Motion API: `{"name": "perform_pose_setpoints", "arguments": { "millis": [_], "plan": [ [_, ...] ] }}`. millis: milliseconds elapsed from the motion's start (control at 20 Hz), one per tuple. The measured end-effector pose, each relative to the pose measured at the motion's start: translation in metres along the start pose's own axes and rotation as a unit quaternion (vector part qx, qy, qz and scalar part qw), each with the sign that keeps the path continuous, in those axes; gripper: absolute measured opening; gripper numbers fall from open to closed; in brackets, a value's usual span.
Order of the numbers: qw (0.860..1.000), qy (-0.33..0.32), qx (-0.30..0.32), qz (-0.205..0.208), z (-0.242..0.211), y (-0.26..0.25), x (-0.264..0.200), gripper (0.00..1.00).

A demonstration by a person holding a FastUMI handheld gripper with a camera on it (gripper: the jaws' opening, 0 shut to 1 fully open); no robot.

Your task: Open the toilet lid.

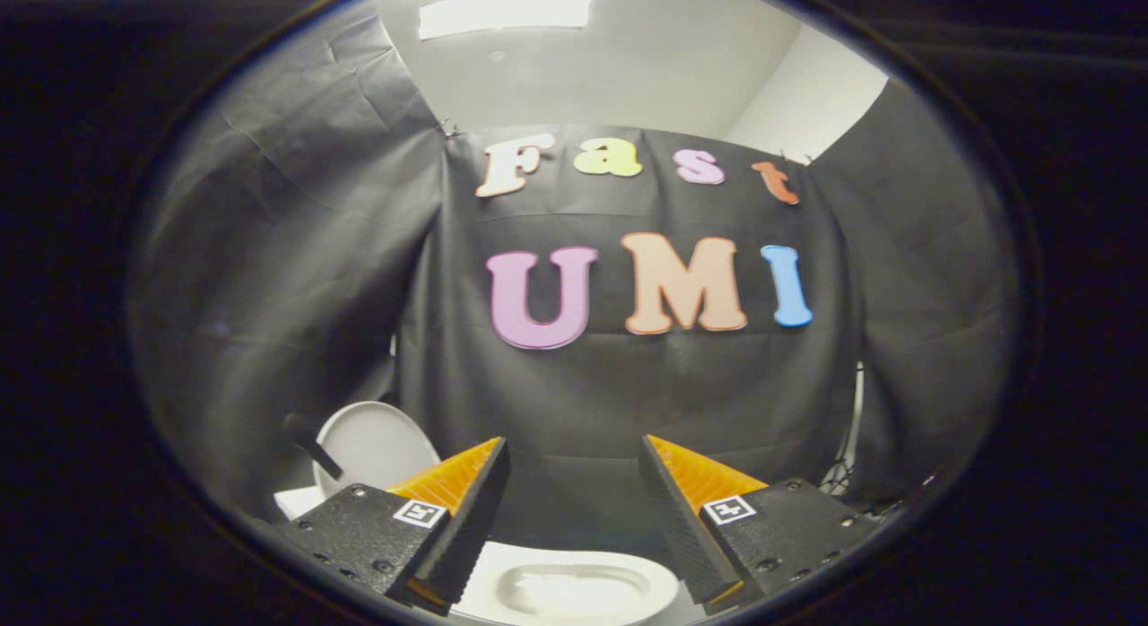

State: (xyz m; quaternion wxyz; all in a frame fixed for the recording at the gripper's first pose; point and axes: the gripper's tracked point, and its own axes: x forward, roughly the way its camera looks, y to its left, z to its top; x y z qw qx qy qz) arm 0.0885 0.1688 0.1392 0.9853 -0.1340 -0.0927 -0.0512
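Gripper (pixel 574 451) — ridged wedge fingers, square markers, screws

One toilet lid (pixel 372 447); one toilet bowl (pixel 574 590); one tool (pixel 574 482), fingers apart.

White toilet bowl (pixel 574 592) beneath parted claw (pixel 574 442).

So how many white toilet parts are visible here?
2: a round lid beyond the open gripper's left finger, a seat below between the fingers; more may be hidden.
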Motion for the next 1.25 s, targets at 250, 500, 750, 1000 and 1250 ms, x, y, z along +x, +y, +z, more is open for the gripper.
{"name": "perform_pose_setpoints", "arguments": {
  "millis": [250, 500, 750, 1000, 1250],
  "plan": [
    [0.997, 0.011, -0.023, -0.069, -0.019, -0.081, -0.024, 0.89],
    [0.995, 0.028, -0.025, -0.097, -0.044, -0.123, -0.041, 0.89],
    [0.996, 0.051, -0.019, -0.073, -0.080, -0.131, -0.048, 0.81],
    [0.993, 0.080, 0.027, -0.081, -0.109, -0.139, -0.052, 0.73],
    [0.990, 0.083, 0.064, -0.092, -0.122, -0.150, -0.061, 0.74]
  ]
}}
